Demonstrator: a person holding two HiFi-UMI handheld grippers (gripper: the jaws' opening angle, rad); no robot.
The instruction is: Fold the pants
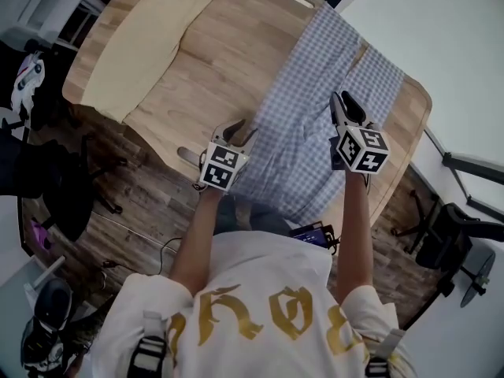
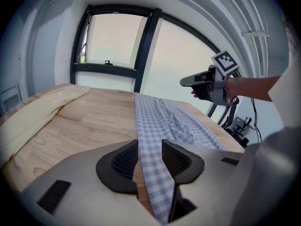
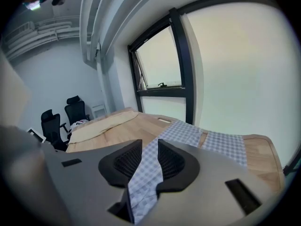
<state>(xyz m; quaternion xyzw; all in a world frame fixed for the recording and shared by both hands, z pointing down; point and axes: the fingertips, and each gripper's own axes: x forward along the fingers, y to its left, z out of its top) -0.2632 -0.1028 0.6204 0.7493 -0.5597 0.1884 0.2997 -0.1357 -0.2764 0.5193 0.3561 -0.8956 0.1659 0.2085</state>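
The wooden tabletop (image 1: 228, 61) carries a cream cloth (image 1: 146, 38) along its left edge. The checked pants (image 1: 315, 93) lie spread flat along its right side. Toward the near edge, the left gripper (image 1: 242, 132) and the right gripper (image 1: 347, 105) each stand narrowly parted, with pants fabric between the jaws.

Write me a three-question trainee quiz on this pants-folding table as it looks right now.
1. True or false: the blue-and-white checked cloth pants lie spread on the light wooden table.
2. In the head view, what lies along the table's left side? A) a cream-yellow cloth B) a red towel C) a black bag
3. Fill in: in the left gripper view, checked cloth shows ____ the jaws of the left tool.

Key: 1 true; 2 A; 3 between.
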